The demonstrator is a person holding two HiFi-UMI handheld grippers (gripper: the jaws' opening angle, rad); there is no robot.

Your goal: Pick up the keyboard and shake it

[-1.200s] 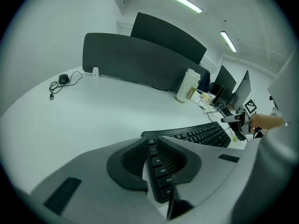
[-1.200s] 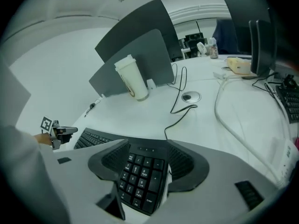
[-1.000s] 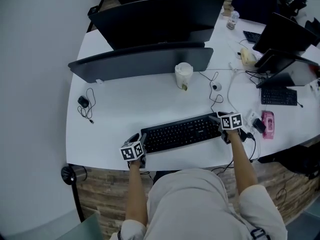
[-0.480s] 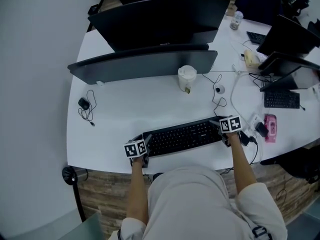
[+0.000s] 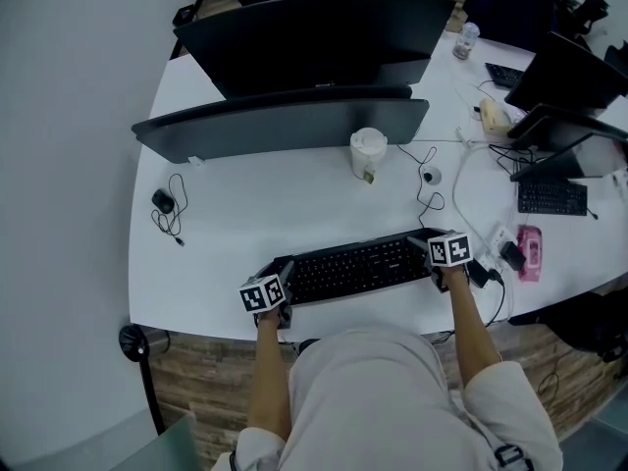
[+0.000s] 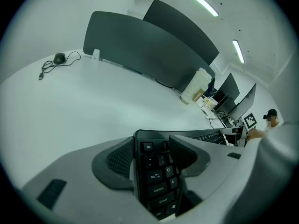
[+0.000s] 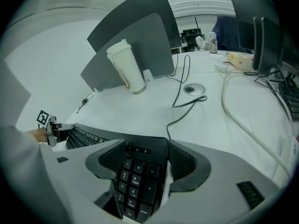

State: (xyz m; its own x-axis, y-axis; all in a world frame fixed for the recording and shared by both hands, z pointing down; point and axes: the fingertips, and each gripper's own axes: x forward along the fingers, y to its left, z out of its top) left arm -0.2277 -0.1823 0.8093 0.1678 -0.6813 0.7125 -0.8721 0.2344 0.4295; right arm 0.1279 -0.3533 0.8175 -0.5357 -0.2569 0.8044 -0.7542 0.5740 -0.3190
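1. White desk (image 5: 294,194): the black keyboard (image 5: 353,266) lies flat along its near edge.
2. Keyboard: probably light, stiff plastic and long, so hold both short ends by the frame, not the keys.
3. Left gripper (image 6: 156,160), its jaws just opened wide, and right gripper (image 7: 147,164) each straddle one end, and neither seems clamped yet.

L gripper (image 6: 156,148) fingers just opened wider, keyboard (image 5: 353,266) end btwn them.

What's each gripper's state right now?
Left gripper: open, tongs have just been opening, keyboard end between them.
Right gripper: open, other keyboard end between its tongs.
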